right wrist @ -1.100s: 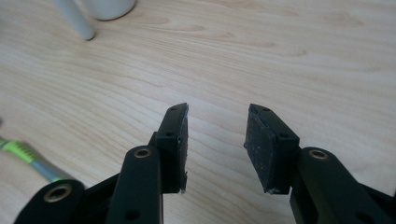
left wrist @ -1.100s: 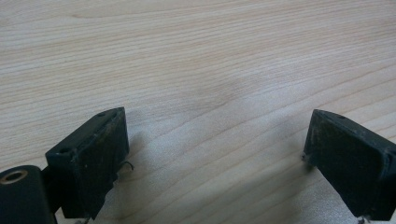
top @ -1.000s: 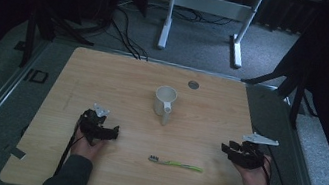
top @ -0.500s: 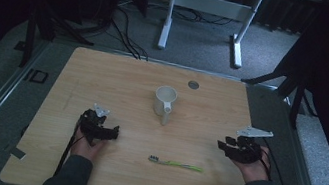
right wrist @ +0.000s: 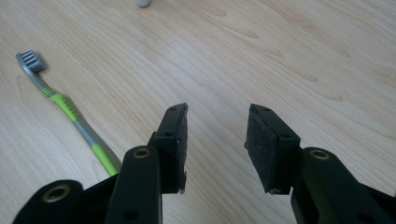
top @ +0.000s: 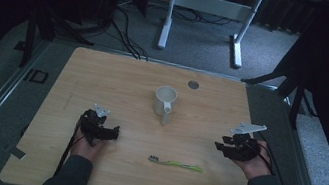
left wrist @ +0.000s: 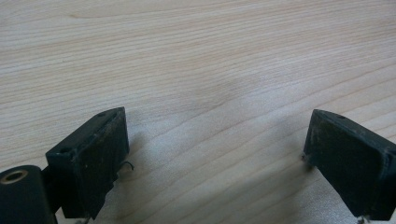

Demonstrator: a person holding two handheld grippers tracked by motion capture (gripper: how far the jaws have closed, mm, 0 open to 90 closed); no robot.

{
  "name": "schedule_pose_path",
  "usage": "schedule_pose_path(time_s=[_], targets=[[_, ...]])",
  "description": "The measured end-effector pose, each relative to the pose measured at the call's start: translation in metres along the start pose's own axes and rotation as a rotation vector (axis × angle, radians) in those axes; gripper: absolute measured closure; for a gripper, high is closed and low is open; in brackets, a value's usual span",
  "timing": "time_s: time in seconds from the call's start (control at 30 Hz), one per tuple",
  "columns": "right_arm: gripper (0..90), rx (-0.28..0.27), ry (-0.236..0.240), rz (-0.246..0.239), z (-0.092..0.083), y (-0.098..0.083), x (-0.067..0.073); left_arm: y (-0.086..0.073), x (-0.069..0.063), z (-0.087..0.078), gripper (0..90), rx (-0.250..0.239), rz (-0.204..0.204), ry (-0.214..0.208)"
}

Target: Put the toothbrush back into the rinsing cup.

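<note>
A white mug [top: 164, 101] stands upright near the middle of the wooden table [top: 119, 80], its handle toward the person. A green and grey toothbrush [top: 176, 164] lies flat in front of it, bristles to the left; the right gripper view has the toothbrush [right wrist: 70, 109] at its left. My left gripper [top: 112, 133] rests low at the front left, jaws wide apart over bare wood [left wrist: 217, 140]. My right gripper [top: 220, 147] hovers at the front right, pointing toward the toothbrush, open with nothing between its pads [right wrist: 215, 140].
A small round grey cap [top: 193, 84] is set in the tabletop behind the mug. A white desk frame [top: 207, 8] and cables lie on the floor beyond the far edge. Dark stands flank both sides of the table.
My right gripper has lifted a little and drifted left and away from the person. The left gripper, mug and toothbrush have stayed put.
</note>
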State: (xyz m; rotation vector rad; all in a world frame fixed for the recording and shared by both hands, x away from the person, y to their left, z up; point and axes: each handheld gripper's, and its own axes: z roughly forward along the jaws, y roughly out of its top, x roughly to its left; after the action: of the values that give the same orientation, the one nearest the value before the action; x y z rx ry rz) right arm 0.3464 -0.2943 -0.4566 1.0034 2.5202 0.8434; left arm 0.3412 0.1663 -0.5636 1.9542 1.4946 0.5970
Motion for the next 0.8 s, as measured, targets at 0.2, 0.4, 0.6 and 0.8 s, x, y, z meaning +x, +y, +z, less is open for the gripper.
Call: schedule_pose_path(time_s=[0.2,0.4,0.6,0.8], targets=[[57.3,0.036,0.010,-0.055,0.001,0.010,0.004,0.000,-0.001,0.000,7.0,0.001,0.003,-0.004],[57.3,0.060,0.012,-0.096,0.000,0.019,0.005,0.000,-0.001,0.000,7.0,0.000,0.007,-0.007],[57.4,0.090,0.021,-0.134,0.001,0.024,0.008,0.000,-0.002,0.000,7.0,0.001,0.010,-0.009],[57.3,0.121,0.044,-0.195,0.004,0.032,0.016,0.000,-0.003,0.000,7.0,0.001,0.013,-0.012]])
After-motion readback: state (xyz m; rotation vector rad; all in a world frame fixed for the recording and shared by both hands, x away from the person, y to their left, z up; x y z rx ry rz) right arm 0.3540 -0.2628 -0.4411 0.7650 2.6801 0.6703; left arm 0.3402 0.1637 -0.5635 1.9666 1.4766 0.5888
